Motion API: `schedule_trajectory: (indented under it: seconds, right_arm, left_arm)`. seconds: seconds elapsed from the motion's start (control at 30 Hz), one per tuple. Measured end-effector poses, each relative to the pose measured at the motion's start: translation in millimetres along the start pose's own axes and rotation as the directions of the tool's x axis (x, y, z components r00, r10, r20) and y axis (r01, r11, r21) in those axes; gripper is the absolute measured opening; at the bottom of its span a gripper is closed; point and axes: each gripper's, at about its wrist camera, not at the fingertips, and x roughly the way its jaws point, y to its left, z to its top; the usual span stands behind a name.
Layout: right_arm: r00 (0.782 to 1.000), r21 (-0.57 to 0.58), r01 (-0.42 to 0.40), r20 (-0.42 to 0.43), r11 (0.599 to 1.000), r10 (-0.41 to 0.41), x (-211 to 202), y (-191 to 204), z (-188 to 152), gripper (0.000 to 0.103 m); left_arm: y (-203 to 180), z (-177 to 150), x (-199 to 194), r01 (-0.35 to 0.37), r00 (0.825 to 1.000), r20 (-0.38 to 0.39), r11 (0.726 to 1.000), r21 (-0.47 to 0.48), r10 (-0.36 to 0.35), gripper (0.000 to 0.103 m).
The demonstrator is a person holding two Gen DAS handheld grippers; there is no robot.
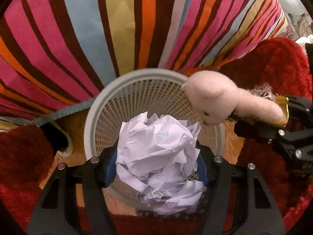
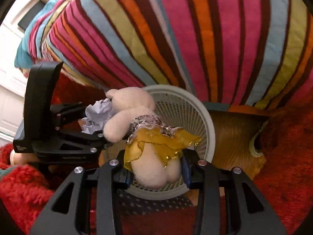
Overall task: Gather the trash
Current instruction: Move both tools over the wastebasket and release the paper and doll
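Observation:
My left gripper is shut on a big ball of crumpled white paper and holds it over the near rim of a grey mesh waste basket. My right gripper is shut on a pale plush bear in a yellow skirt, held over the same basket. In the left wrist view the bear hangs over the basket's right rim, with the right gripper behind it. In the right wrist view the left gripper and its paper are at the left.
A bed with a striped cover rises right behind the basket. A shaggy red rug lies around it on a wooden floor. A roll of tape lies beside the basket. A white door is at the far left.

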Motion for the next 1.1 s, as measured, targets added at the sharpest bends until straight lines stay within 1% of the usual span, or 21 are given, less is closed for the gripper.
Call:
schedule_trajectory:
  seconds: [0.13,0.17,0.2,0.23,0.27,0.3,0.33,0.37,0.63,0.83,0.9,0.93,1.0,1.03,1.1]
  right_arm:
    - [1.000,-0.018,0.005,-0.024,1.000,-0.006,6,2,4,0.036]
    - [1.000,-0.021,0.005,-0.026,1.000,-0.006,6,3,3,0.037]
    - [0.999,-0.026,0.005,-0.032,1.000,-0.006,8,4,5,0.037]
    - [0.999,-0.029,0.005,-0.033,1.000,-0.006,10,4,-1,0.038]
    - [0.999,-0.033,0.007,-0.033,0.999,-0.008,11,7,-4,0.043]
    - [0.999,-0.035,0.024,-0.027,0.999,-0.025,11,8,-3,0.054]
    - [0.999,-0.033,0.030,-0.024,0.999,-0.031,12,8,-2,0.060]
    - [0.999,-0.029,0.039,-0.016,0.999,-0.039,11,7,-2,0.068]
    - [0.999,-0.001,0.037,-0.003,0.999,-0.037,11,3,-7,0.069]
    - [0.999,0.018,0.039,0.009,0.999,-0.040,9,-1,-9,0.069]
    - [0.999,0.022,0.034,0.025,0.999,-0.035,6,-2,-10,0.069]
    - [0.999,0.024,0.023,0.047,0.999,-0.024,1,-3,-11,0.069]
    - [0.997,0.026,0.003,0.074,1.000,-0.005,-4,-5,-11,0.069]
    - [0.995,0.027,-0.016,0.096,0.999,0.013,-10,-6,-12,0.069]
    - [0.980,0.025,-0.062,0.190,0.998,0.057,-38,-10,-9,0.069]
  left_arm:
    - [2,0,8,-0.019,0.999,-0.036,1.000,-0.005,0.019,0.070]
    - [2,0,9,-0.025,0.999,-0.043,1.000,-0.008,0.025,0.077]
    - [3,0,9,-0.029,0.999,-0.046,1.000,-0.011,0.028,0.082]
    - [3,0,9,-0.031,0.998,-0.046,0.999,-0.013,0.031,0.083]
    - [1,-1,9,-0.036,0.998,-0.046,0.999,-0.012,0.036,0.085]
    - [1,-2,10,-0.044,0.998,-0.048,0.999,-0.012,0.044,0.089]
    - [3,-3,10,-0.050,0.998,-0.050,0.999,-0.011,0.049,0.091]
    - [4,-5,11,-0.053,0.997,-0.052,0.999,-0.011,0.052,0.092]
    - [6,-7,13,-0.053,0.997,-0.052,0.998,-0.013,0.053,0.092]
    - [8,-8,9,-0.042,0.999,-0.027,0.999,-0.025,0.042,0.092]
    - [10,-8,4,-0.040,0.999,-0.004,0.999,-0.035,0.040,0.092]
    - [11,-8,0,-0.036,0.999,0.013,0.998,-0.042,0.037,0.092]
    - [15,-9,-18,-0.033,0.996,0.083,0.998,-0.062,0.038,0.092]
    - [16,-9,-33,-0.042,0.990,0.135,0.997,-0.069,0.051,0.092]
    - [17,-7,-64,-0.055,0.974,0.215,0.996,-0.077,0.071,0.092]
